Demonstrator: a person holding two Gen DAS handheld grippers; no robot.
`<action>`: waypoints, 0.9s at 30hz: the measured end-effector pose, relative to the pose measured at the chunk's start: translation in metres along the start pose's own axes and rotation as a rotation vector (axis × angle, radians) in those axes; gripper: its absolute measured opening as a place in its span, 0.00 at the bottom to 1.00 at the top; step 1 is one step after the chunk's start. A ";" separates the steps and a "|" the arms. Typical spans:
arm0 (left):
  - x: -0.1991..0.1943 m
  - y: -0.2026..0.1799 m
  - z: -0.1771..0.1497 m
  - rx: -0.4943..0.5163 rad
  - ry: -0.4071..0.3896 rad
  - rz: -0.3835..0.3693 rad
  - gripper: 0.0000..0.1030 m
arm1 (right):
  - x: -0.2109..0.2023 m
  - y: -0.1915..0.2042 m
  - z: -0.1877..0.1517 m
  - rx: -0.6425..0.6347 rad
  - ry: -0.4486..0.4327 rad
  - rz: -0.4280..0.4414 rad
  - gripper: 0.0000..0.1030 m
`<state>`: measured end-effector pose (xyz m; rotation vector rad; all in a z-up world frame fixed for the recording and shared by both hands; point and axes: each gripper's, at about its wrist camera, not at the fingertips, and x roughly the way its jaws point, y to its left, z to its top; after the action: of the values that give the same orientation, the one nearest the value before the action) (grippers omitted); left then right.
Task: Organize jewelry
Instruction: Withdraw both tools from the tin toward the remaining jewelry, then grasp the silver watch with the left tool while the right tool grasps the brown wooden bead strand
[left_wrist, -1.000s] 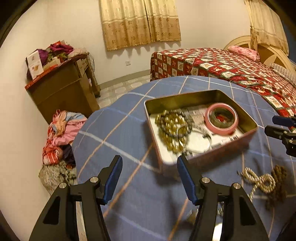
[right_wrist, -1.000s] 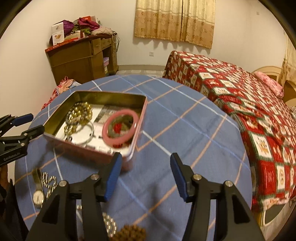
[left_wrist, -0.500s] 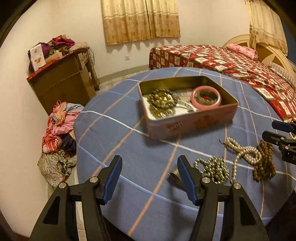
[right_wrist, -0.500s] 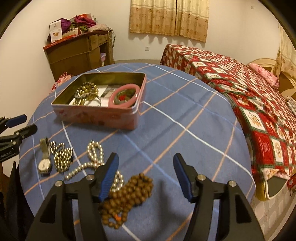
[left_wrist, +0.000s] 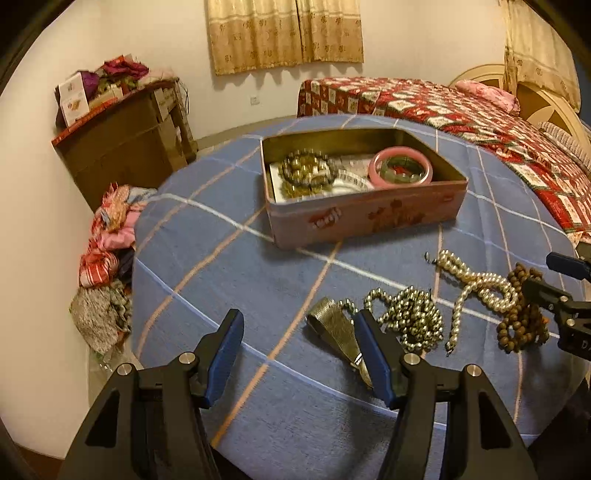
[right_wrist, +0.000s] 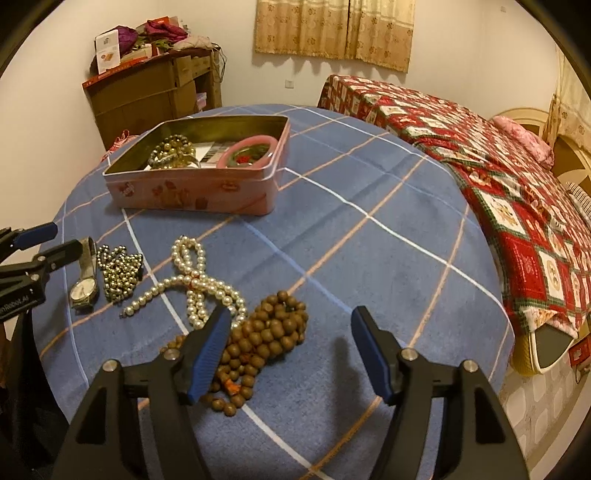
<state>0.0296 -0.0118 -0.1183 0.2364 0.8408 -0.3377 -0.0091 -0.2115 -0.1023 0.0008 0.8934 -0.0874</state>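
Note:
A pink tin (left_wrist: 365, 218) (right_wrist: 192, 192) stands open on the blue checked tablecloth and holds a pink bangle (left_wrist: 402, 170) (right_wrist: 246, 152) and gold bead bracelets (left_wrist: 306, 173). In front of it lie a wristwatch (right_wrist: 84, 280) (left_wrist: 334, 330), a small metal bead chain (left_wrist: 410, 321) (right_wrist: 120, 271), a pearl necklace (left_wrist: 476, 284) (right_wrist: 195, 284) and brown wooden beads (right_wrist: 266, 332) (left_wrist: 521, 325). My left gripper (left_wrist: 299, 332) is open over the cloth, left of the watch. My right gripper (right_wrist: 291, 328) hangs over the wooden beads, its jaws opening, nothing gripped.
The round table (right_wrist: 369, 236) drops off close to both grippers. A bed with a red quilt (right_wrist: 480, 155) lies to the right. A brown cabinet (left_wrist: 122, 144) and a pile of clothes (left_wrist: 107, 243) are on the floor to the left.
Both grippers have drawn back from the tin toward the near table edge, so the loose jewelry has come into view. The right gripper's jaws have spread wider.

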 end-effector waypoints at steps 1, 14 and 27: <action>0.004 0.000 -0.001 -0.002 0.009 -0.003 0.61 | 0.000 0.000 0.000 0.001 0.000 0.001 0.68; 0.013 0.005 -0.003 -0.038 -0.002 -0.120 0.27 | 0.003 0.000 -0.002 0.004 -0.001 0.004 0.69; -0.017 0.012 0.004 -0.018 -0.086 -0.127 0.23 | -0.004 -0.008 -0.002 0.014 -0.014 0.003 0.69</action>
<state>0.0263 0.0015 -0.1018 0.1508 0.7756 -0.4553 -0.0140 -0.2187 -0.1002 0.0142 0.8786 -0.0904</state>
